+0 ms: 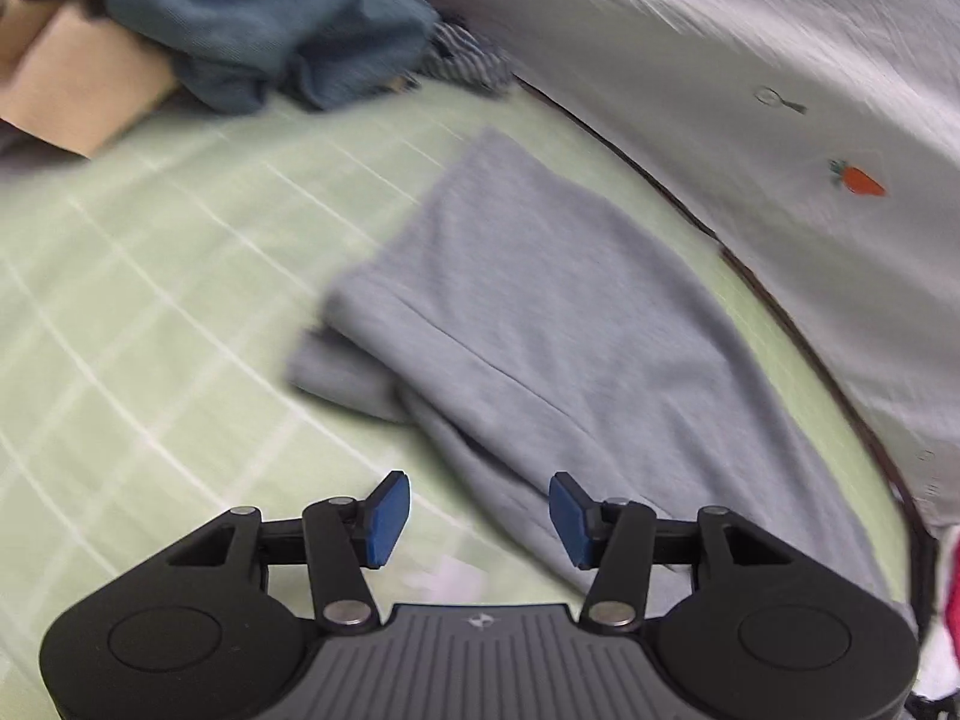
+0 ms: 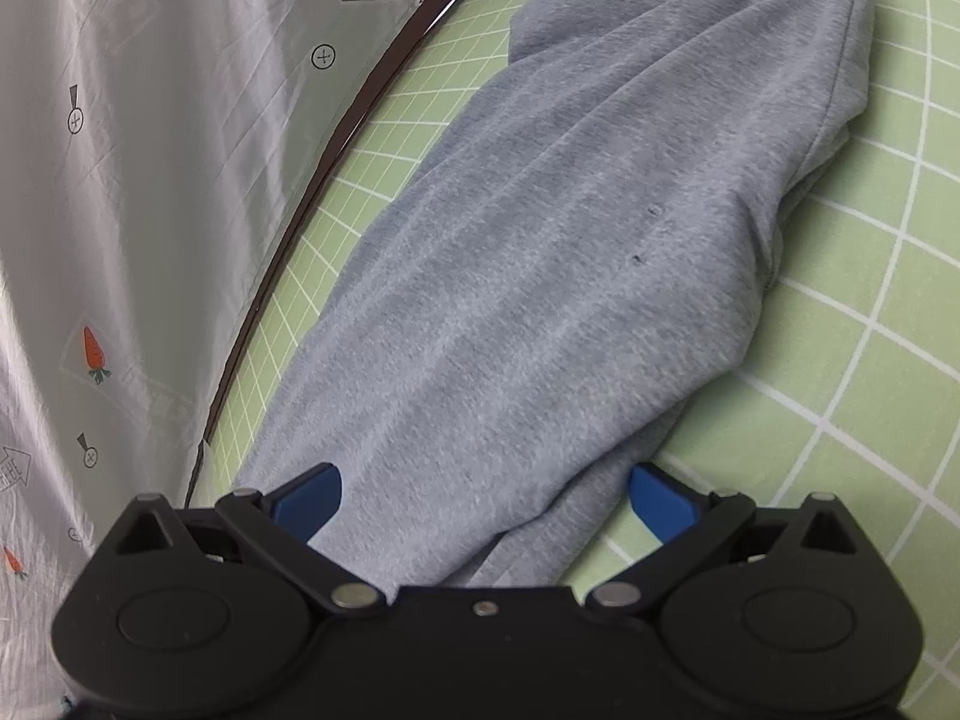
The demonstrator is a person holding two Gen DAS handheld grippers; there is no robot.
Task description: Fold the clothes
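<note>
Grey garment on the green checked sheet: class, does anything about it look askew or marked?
Yes. The grey garment lies slanted across the sheet's grid, its lower layer sticking out unevenly along one edge, and two small dark specks mark the fabric.

The left wrist view is smeared by motion blur, so the weave of the grey garment [image 1: 540, 300] and the grid lines of the green mat [image 1: 150, 300] run soft. At upper left, a dark teal cloth [image 1: 252, 24] is cut by the top edge and hides part of a striped fabric [image 1: 468, 57]. A red-and-white object [image 1: 951, 600] at the right edge is too cropped to identify. In the right wrist view, the garment's near end disappears under the gripper body at bottom centre.
</note>
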